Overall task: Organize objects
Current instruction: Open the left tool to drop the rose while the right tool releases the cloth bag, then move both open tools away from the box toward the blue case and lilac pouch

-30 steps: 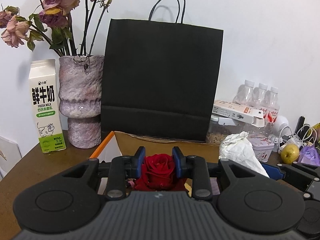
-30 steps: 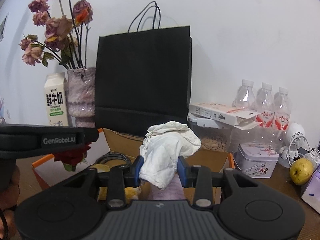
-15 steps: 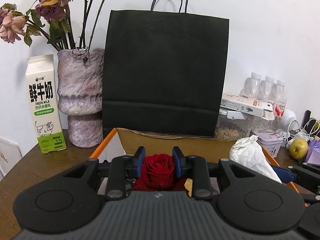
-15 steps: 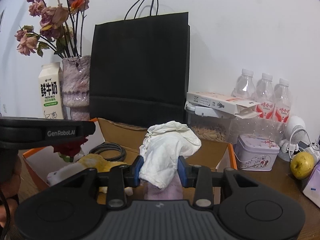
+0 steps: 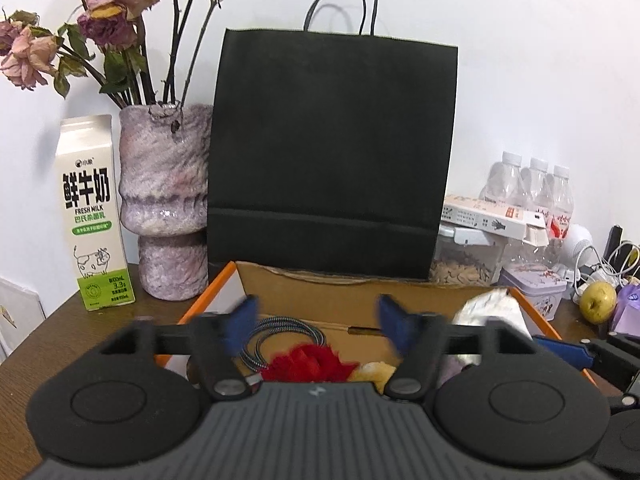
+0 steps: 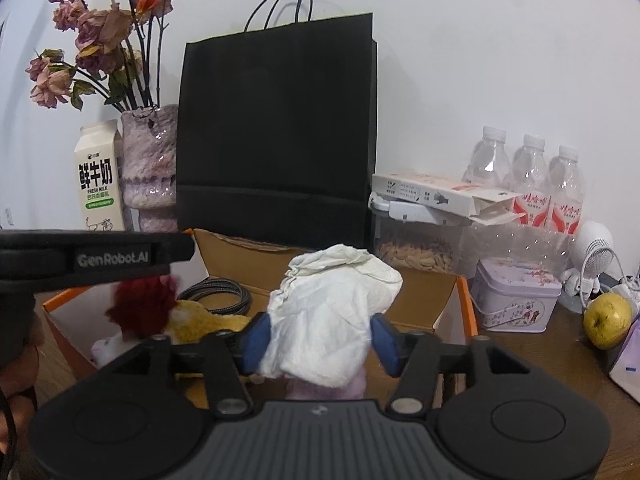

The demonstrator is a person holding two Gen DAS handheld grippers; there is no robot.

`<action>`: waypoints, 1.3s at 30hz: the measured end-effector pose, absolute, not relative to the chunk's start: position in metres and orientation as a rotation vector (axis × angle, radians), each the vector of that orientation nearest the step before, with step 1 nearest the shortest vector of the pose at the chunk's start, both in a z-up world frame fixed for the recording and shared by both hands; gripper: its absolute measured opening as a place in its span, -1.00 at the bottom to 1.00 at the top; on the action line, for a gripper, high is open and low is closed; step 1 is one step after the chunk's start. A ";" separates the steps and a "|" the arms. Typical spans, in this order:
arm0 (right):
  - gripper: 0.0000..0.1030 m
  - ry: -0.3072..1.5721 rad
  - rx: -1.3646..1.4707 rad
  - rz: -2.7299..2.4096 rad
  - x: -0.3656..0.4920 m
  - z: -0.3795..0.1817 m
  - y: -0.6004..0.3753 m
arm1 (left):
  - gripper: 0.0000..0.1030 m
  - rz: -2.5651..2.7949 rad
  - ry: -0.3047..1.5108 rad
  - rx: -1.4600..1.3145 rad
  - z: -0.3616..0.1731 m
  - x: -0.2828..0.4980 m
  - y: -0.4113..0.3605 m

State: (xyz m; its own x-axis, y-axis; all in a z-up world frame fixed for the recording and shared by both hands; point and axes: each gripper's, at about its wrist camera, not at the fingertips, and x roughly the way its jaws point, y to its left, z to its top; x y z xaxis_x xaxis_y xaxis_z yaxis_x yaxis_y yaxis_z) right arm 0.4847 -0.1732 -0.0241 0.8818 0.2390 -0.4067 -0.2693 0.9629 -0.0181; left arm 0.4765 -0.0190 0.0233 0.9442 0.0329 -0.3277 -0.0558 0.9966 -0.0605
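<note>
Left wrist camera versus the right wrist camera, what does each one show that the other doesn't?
Only the left wrist view shows the left tongs from behind, opening above the red rose. Only the right wrist view shows the right tongs opening around the white cloth. Both show the cardboard box, black paper bag and milk carton.

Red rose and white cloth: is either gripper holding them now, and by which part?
Neither. The left gripper is opening; the red rose lies below its pads. The right gripper is opening too; the white cloth sits between pads no longer pressing it.
</note>
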 end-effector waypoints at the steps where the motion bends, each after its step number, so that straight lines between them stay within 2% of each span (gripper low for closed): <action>1: 0.48 0.412 -0.079 0.256 0.485 -0.025 -0.173 | 0.79 0.052 0.324 -0.070 0.024 0.476 -0.019; 2: 0.74 0.407 -0.081 0.248 0.484 -0.025 -0.173 | 1.00 0.061 0.314 -0.071 0.024 0.475 -0.019; 4: 0.94 0.393 -0.075 0.241 0.484 -0.025 -0.173 | 1.00 0.085 0.292 -0.072 0.025 0.473 -0.019; 21: 0.99 0.393 -0.064 0.232 0.483 -0.022 -0.175 | 1.00 0.097 0.299 -0.088 0.026 0.469 -0.016; 39: 1.00 0.345 -0.067 0.246 0.438 0.001 -0.180 | 1.00 0.140 0.281 -0.132 0.035 0.419 0.002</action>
